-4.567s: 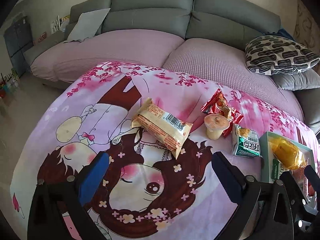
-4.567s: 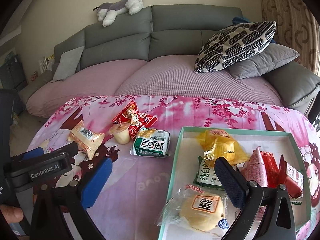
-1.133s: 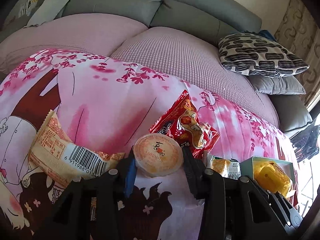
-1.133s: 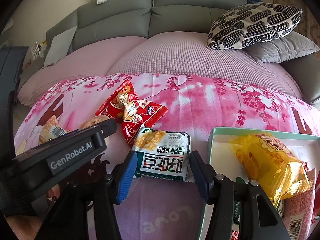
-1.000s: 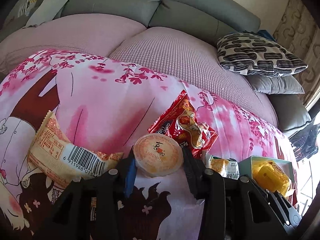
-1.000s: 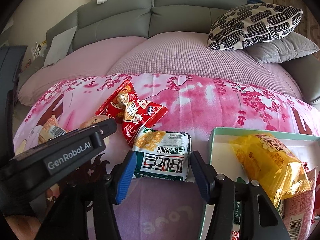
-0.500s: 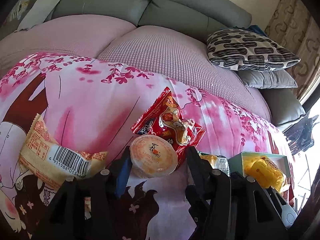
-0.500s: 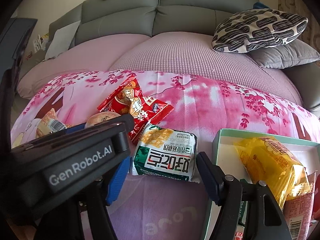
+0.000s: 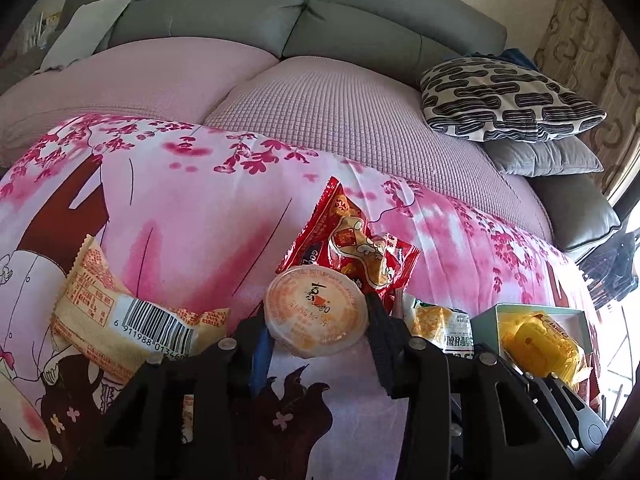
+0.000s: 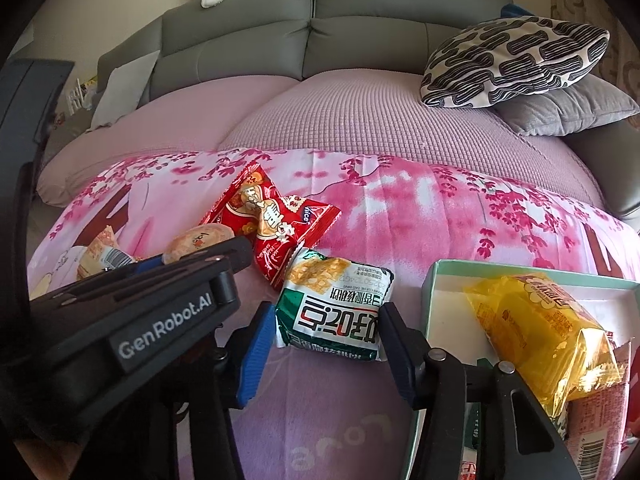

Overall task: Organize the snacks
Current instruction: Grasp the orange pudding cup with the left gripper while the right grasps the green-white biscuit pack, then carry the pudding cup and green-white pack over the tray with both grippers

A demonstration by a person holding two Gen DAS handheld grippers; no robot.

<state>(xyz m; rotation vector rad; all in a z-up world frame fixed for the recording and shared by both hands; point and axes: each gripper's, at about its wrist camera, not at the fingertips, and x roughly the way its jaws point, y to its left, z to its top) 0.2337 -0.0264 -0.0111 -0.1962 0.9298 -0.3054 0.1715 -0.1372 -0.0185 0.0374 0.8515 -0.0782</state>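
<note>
On the blanket (image 10: 400,208), both grippers had just closed: left gripper (image 9: 316,320) clasping the jelly cup (image 9: 316,308), right gripper (image 10: 326,332) the green packet (image 10: 336,308); the box (image 10: 448,276) was part-filled, two packets left.

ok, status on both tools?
Left tool shut on jelly cup. Right tool shut on green packet. Jaws just closed. Box right of packet; red packet touching both items.

Pink blossom-print cloth (image 10: 400,200); red packet (image 10: 272,216); green-white packet (image 10: 336,312); yellow bag (image 10: 532,328); cup (image 9: 316,312) possibly orange.
</note>
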